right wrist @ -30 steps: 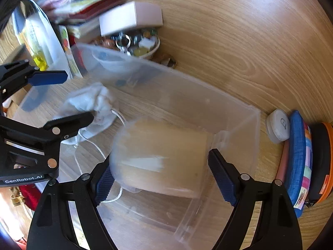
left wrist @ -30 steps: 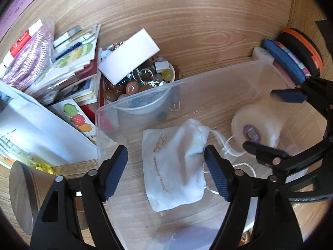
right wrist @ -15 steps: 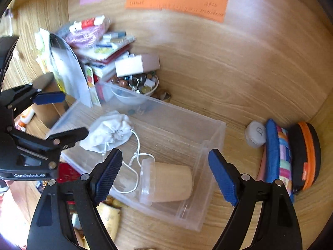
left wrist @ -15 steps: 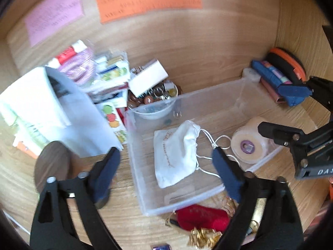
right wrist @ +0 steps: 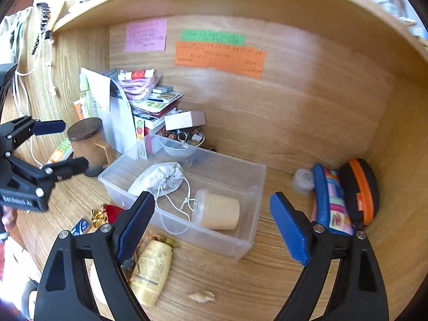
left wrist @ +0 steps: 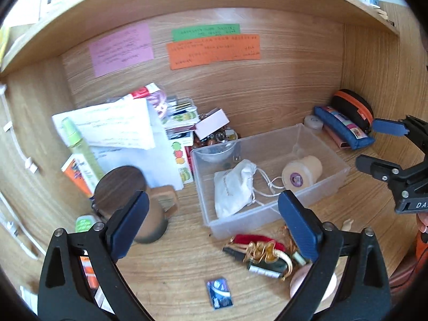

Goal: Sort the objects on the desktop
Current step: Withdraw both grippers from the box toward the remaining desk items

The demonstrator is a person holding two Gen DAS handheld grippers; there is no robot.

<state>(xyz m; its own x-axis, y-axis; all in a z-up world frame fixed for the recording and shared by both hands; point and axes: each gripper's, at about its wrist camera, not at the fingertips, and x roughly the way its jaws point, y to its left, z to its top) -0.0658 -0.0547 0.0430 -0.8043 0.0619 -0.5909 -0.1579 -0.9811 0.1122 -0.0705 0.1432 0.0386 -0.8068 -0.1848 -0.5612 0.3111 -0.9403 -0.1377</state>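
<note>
A clear plastic bin (left wrist: 318, 196) (right wrist: 248, 246) sits on the wooden desk. Inside lie a white drawstring pouch (left wrist: 234, 187) (right wrist: 157, 178) and a beige jar (left wrist: 302, 172) (right wrist: 218, 211) on its side. My left gripper (left wrist: 214, 222) is open and empty, held above and in front of the bin; it also shows at the left of the right wrist view (right wrist: 64, 144). My right gripper (right wrist: 214, 228) is open and empty, above the bin's near side; it shows at the right of the left wrist view (left wrist: 379, 144).
In front of the bin lie a red and gold bundle (left wrist: 256, 246), a small blue card (left wrist: 219, 291), a cream lotion bottle (right wrist: 152, 270) and a shell (right wrist: 202, 297). A lidded brown mug (left wrist: 128, 200), papers and a trinket bowl (right wrist: 187, 136) stand left. Pencil cases (right wrist: 345, 195) lean right.
Both grippers have pulled back and up from the bin, open and empty. The jar and pouch stay in the bin, and more of the desk and back wall shows.
</note>
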